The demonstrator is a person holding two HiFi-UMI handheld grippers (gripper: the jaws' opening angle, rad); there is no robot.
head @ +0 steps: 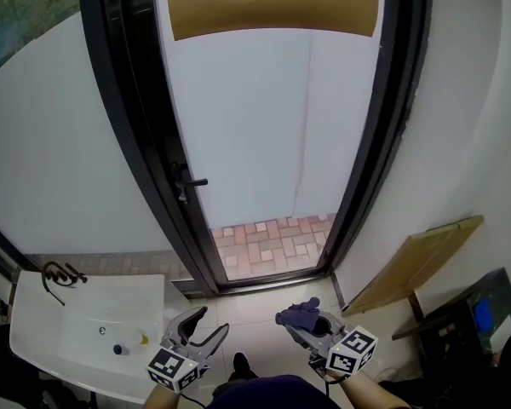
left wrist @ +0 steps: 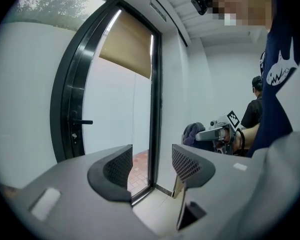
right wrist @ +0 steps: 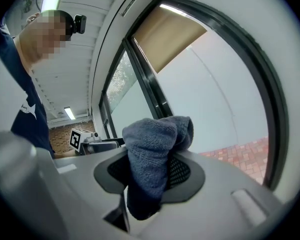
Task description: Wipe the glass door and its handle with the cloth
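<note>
The right claw clenches the bunched cloth at five o'clock, well short of the glass door at twelve; the left claw hangs released, empty. Rubbing the glass or snagging the handle at nine could drag the cloth free.

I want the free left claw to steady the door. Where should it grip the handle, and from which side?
Likely the handle at its lever's free end. Come from the room side, the open left claw turned with one jaw above and one below: the bar juts sideways from the black frame.
</note>
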